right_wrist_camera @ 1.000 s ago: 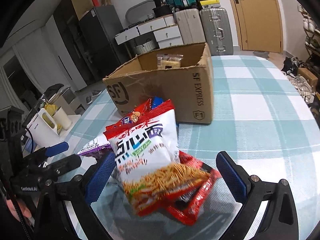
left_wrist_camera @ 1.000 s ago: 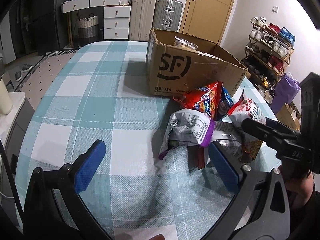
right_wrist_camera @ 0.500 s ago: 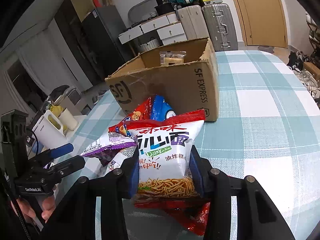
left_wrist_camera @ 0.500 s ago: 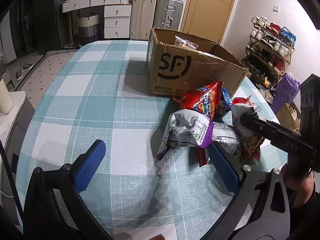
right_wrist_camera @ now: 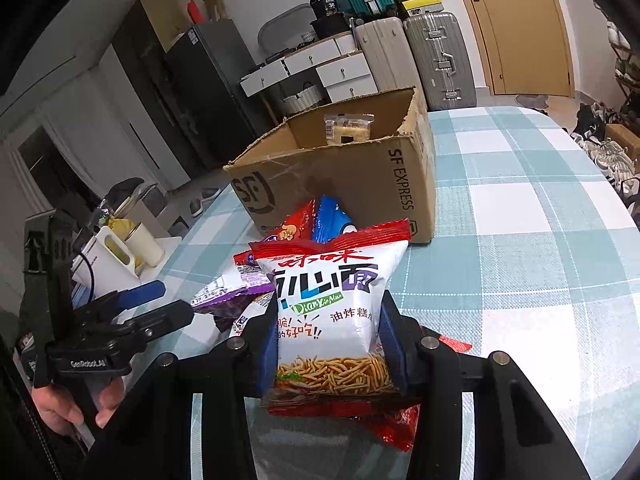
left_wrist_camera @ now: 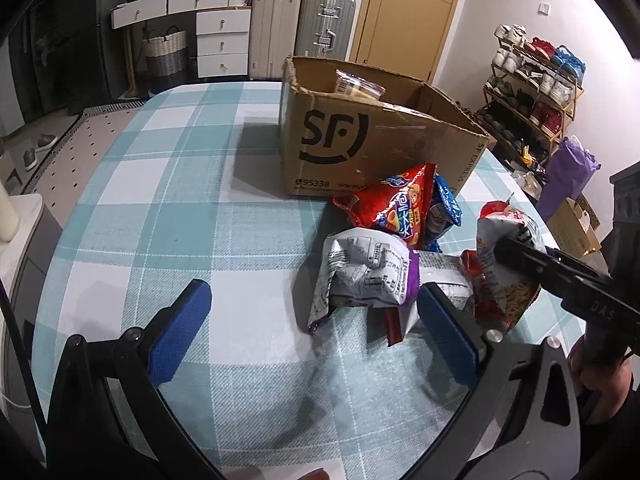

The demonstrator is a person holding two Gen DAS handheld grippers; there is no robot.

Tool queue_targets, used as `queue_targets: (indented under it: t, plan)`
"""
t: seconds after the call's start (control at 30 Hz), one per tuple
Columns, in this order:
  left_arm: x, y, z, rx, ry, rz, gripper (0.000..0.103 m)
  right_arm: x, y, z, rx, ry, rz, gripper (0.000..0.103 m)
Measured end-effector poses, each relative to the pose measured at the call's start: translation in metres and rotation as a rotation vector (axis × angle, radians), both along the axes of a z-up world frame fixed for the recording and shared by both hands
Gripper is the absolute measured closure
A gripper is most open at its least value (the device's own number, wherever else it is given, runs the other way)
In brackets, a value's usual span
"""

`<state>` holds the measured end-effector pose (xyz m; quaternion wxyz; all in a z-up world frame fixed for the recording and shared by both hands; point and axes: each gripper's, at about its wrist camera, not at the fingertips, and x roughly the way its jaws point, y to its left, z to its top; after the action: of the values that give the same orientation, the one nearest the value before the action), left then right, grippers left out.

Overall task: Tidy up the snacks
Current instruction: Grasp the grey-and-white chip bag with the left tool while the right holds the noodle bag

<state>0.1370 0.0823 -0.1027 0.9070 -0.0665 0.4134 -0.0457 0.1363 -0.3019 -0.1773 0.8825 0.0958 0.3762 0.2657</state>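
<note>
The step in hand looks like carrying the gripped noodle-snack bag (right_wrist_camera: 332, 320) up and over into the cardboard box (right_wrist_camera: 340, 184), which stands toward the far side of the table (right_wrist_camera: 540, 240), its open top already showing one clear-wrapped packet (right_wrist_camera: 349, 129) against the far wall. To do it well, I would lift straight up first, so the bag comes free of the red packet (right_wrist_camera: 400, 428) lying under it, then clear the box's near rim before letting go (the bag is puffy and light, so a harder squeeze risks crushing the noodles rather than securing them). Release low inside the box, not from above the rim.

The right gripper (right_wrist_camera: 330, 352) is clamped on the lower half of that bag, blue pads (right_wrist_camera: 390, 348) pressed into both sides, the bag upright between them.

The left gripper (left_wrist_camera: 316, 320) has its fingers wide apart and holds nothing; it hovers over the near part of the table, with its right pad (left_wrist_camera: 444, 332) just beside the grey-and-purple bag (left_wrist_camera: 368, 272). The rest of the pile, including a red chip bag (left_wrist_camera: 396, 208) and a blue packet (left_wrist_camera: 446, 204), lies against the box's near wall, toward the table's right edge.
</note>
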Motion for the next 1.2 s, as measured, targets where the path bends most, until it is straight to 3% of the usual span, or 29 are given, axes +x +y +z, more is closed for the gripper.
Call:
queue_targets:
  t: [0.73, 0.9, 1.0, 1.07, 1.1, 1.17, 1.2]
  plan:
    - [0.055, -0.009, -0.025, -0.038, 0.066, -0.069, 0.001, -0.019, -0.017, -0.001, -0.011, 0.001, -0.033, 0.059]
    - [0.063, 0.0, -0.033, -0.116, 0.087, -0.079, 0.001, -0.021, -0.022, -0.002, -0.003, 0.009, -0.045, 0.059]
    - [0.066, 0.005, -0.04, -0.168, 0.103, -0.092, 0.01, -0.023, -0.024, -0.003, -0.001, 0.014, -0.049, 0.059]
    - [0.069, 0.007, -0.045, -0.221, 0.112, -0.12, 0.024, -0.024, -0.025, -0.003, 0.0, 0.015, -0.052, 0.059]
    - [0.069, 0.006, -0.047, -0.24, 0.116, -0.134, 0.042, -0.024, -0.025, -0.003, 0.002, 0.016, -0.052, 0.059]
    - [0.071, 0.006, -0.05, -0.248, 0.113, -0.15, 0.045, -0.025, -0.024, -0.002, 0.001, 0.014, -0.053, 0.059]
    - [0.072, 0.007, -0.052, -0.263, 0.111, -0.159, 0.051, -0.025, -0.024, -0.002, 0.0, 0.013, -0.053, 0.059]
